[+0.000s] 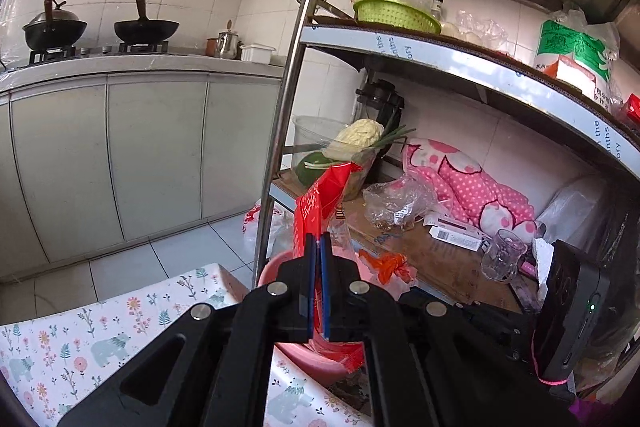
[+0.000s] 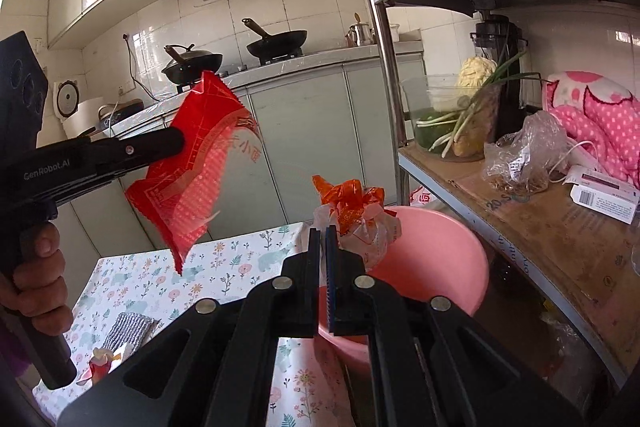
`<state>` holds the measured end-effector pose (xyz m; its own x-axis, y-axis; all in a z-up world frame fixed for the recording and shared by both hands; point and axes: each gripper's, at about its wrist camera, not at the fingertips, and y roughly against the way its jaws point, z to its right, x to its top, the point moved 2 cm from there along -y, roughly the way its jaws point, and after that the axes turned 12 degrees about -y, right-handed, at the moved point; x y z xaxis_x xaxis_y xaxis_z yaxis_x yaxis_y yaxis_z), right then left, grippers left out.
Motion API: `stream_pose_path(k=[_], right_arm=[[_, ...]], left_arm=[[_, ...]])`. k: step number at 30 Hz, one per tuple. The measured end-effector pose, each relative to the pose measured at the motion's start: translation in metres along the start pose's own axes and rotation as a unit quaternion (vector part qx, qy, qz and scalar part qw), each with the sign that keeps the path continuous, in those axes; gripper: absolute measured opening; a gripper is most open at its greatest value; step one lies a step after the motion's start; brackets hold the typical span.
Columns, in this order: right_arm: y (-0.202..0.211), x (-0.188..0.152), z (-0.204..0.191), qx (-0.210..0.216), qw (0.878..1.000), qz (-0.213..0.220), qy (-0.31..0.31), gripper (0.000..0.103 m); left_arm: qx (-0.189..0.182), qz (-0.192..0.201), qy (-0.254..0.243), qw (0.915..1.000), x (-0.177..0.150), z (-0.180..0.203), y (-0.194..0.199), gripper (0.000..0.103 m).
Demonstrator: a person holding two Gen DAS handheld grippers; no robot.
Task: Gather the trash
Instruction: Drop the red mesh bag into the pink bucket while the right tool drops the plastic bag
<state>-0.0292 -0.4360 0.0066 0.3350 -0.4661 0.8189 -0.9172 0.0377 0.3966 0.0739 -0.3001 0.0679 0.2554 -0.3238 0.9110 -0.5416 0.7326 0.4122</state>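
My left gripper [image 1: 319,241] is shut on a red plastic wrapper [image 1: 320,203] and holds it in the air above the pink basin [image 1: 276,263]. In the right wrist view the left gripper [image 2: 176,143] shows from the side with the red wrapper [image 2: 196,163] hanging from it over the floral table [image 2: 172,275]. My right gripper [image 2: 322,233] is shut on a crumpled clear bag with orange print [image 2: 352,215], held at the rim of the pink basin [image 2: 432,251]. That bag also shows in the left wrist view [image 1: 388,265].
A metal shelf rack [image 2: 384,67] stands right of the basin, with a clear plastic bag [image 2: 524,151], vegetables [image 2: 472,107], a pink cloth [image 2: 592,111] and a glass [image 1: 504,255]. A grey rag [image 2: 128,329] and a small red scrap [image 2: 98,363] lie on the table. Kitchen counter with woks [image 1: 146,29] behind.
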Motion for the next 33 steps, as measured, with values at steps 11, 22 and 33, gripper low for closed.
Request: stream_pose_path(k=[11, 22, 33], right_arm=[[-0.033, -0.016, 0.029, -0.026, 0.999, -0.03, -0.021, 0.003], [-0.05, -0.024, 0.044, -0.037, 0.998, -0.044, -0.029, 0.003], [-0.06, -0.029, 0.055, -0.06, 0.996, -0.061, -0.036, 0.004]], left_arm=[[-0.004, -0.054, -0.007, 0.9985, -0.016, 0.013, -0.075, 0.002], [-0.008, -0.089, -0.006, 0.996, -0.029, 0.013, -0.113, 0.003], [-0.008, -0.109, -0.002, 0.994, -0.031, 0.016, -0.13, 0.02]])
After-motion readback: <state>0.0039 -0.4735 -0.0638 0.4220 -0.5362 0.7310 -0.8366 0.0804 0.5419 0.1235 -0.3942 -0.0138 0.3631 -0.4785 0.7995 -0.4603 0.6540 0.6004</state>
